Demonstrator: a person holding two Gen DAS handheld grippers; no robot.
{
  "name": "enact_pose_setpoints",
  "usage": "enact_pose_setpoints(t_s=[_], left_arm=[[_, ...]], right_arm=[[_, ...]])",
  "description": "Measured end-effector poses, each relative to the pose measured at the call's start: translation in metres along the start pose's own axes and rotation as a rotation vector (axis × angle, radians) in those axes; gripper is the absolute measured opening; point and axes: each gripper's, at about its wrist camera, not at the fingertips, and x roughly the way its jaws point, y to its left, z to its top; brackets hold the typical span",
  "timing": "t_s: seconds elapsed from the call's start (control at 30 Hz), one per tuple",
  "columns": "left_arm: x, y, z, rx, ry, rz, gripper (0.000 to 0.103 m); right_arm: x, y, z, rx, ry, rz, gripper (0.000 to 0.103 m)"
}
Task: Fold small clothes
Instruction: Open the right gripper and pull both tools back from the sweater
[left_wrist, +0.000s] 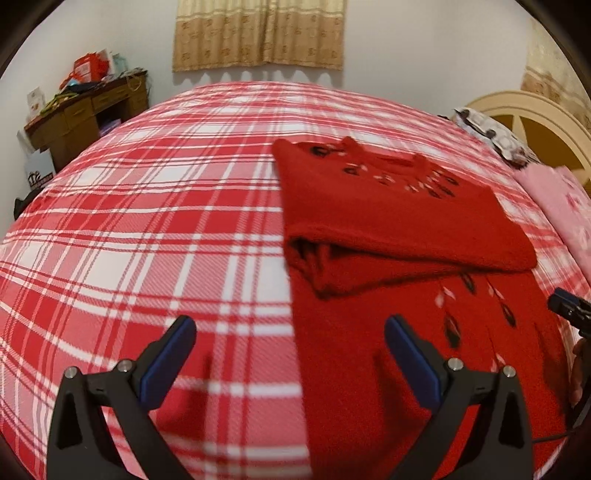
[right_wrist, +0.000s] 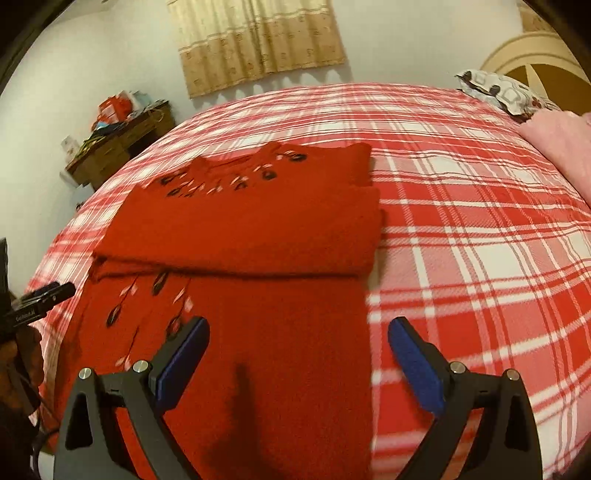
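Sweater (left_wrist: 399, 221), red, lies half-folded; left gripper (left_wrist: 290, 360) and right gripper (right_wrist: 297, 360) spread wide.

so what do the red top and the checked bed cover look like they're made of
Red top: looks like a thick knit, perhaps wool or acrylic; its surface is matte and fuzzy, and its folded edges are bulky and soft.
Checked bed cover: seems a woven fabric, possibly brushed cotton or flannel; a fine diagonal weave shows in the stripes and there is no sheen. The exact fibre of either cannot be told.
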Motion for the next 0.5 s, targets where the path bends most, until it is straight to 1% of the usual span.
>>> enact_pose_setpoints(t_s=[0.13,0.33,0.5], left_arm=[[-0.015,-0.008,-0.008,0.016,-0.009,-0.028,0.103],[-0.03,-0.019,-0.023,0.045,-0.001,-0.055,0.103],[-0.043,-0.022,-0.035,0.032,0.002,-0.078,0.103]], right_arm=[[-0.013,0.007,-0.014,-0.011,0.007,0.014,0.098],[-0.028,0.013,-0.031,-0.018,0.012,0.025,0.098],[-0.041,0.009,-0.039,0.0,0.002,0.03,0.098]])
